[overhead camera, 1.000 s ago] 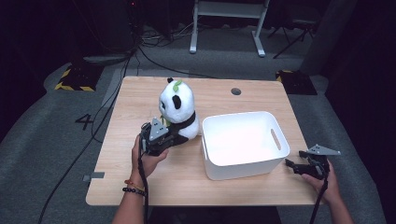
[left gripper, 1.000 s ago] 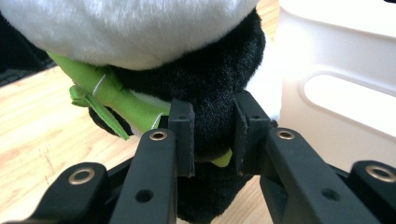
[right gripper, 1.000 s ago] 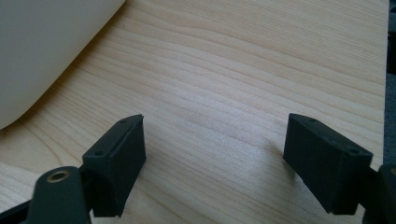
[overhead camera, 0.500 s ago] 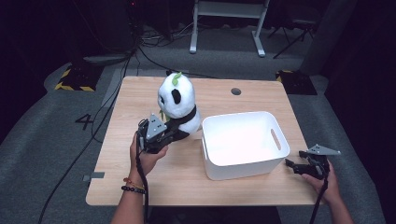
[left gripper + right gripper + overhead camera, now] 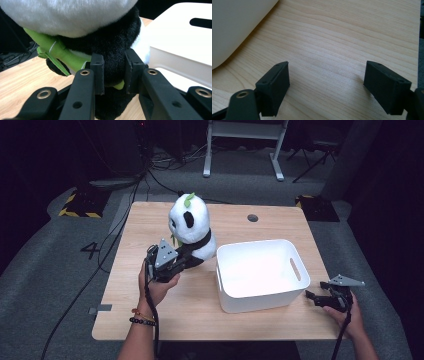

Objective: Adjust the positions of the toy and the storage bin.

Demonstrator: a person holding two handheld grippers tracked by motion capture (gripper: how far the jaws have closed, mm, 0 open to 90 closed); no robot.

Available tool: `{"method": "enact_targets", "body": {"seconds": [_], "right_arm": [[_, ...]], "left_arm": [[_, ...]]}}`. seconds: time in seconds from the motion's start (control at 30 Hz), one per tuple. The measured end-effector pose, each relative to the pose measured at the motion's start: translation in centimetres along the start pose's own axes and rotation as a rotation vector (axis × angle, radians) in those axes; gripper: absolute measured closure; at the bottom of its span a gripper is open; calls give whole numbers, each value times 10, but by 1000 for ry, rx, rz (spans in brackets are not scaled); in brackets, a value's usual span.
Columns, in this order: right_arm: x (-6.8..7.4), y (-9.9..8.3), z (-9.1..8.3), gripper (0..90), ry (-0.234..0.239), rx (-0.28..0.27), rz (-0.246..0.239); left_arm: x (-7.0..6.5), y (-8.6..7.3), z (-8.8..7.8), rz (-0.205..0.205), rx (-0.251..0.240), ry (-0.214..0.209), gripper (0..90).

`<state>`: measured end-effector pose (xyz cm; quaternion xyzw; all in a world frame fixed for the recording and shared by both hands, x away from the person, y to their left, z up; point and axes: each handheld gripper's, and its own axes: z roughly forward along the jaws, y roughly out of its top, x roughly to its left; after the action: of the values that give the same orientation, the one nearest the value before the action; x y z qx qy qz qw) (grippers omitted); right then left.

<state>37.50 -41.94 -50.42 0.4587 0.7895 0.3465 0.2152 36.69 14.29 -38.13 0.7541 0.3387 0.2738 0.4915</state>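
Panda plush [image 5: 110, 50] pinched betw L gripper [image 5: 113, 75] jaws at black middle; R gripper [image 5: 325, 86] jaws spread, nothing betw.

panda toy [image 5: 192, 227]: looking fluffy plush cloth | tub [image 5: 260, 275]: showing smooth matt white plastic | bench [image 5: 220, 320]: showing pale matt wood grain | fingers [image 5: 274, 87]: looking matt black plastic

Both grippers I run are matte black: left gripper [image 5: 186, 261] and right gripper [image 5: 313, 298] each carry a grey triangular plate and black cable. Jaw links show brass-ringed rivets. Left wrist wears beaded bracelets [image 5: 139, 316].
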Motion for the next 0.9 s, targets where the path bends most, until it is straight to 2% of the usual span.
{"method": "enact_targets", "body": {"seconds": [0.2,0.37,0.4,0.53,0.57,0.6,0.63,0.73,0.77,0.9], "right_arm": [[0,0,0,205,0,3,4],[0,0,0,204,1,3,4],[0,0,0,204,1,3,4],[0,0,0,202,3,1,4],[0,0,0,202,3,1,5],[0,0,0,202,1,3,5],[0,0,0,203,-1,2,3],[1,-1,-1,204,-6,-3,-3],[1,-1,-1,205,-7,-4,-3],[2,-1,-2,209,-9,-4,2]], "left_arm": [[-3,2,-1,21,-3,2,733],[-3,6,-3,12,-32,-3,733],[-4,8,-6,18,-21,-8,733],[-5,15,-7,30,-29,-18,735],[-6,18,-7,49,-24,-19,735],[-7,19,-7,51,-37,-11,735],[-6,21,-7,47,-34,-29,736],[-9,24,-6,52,-53,-32,736],[-9,26,-7,57,-41,-42,736],[-11,29,-3,56,-55,-34,736]]}}
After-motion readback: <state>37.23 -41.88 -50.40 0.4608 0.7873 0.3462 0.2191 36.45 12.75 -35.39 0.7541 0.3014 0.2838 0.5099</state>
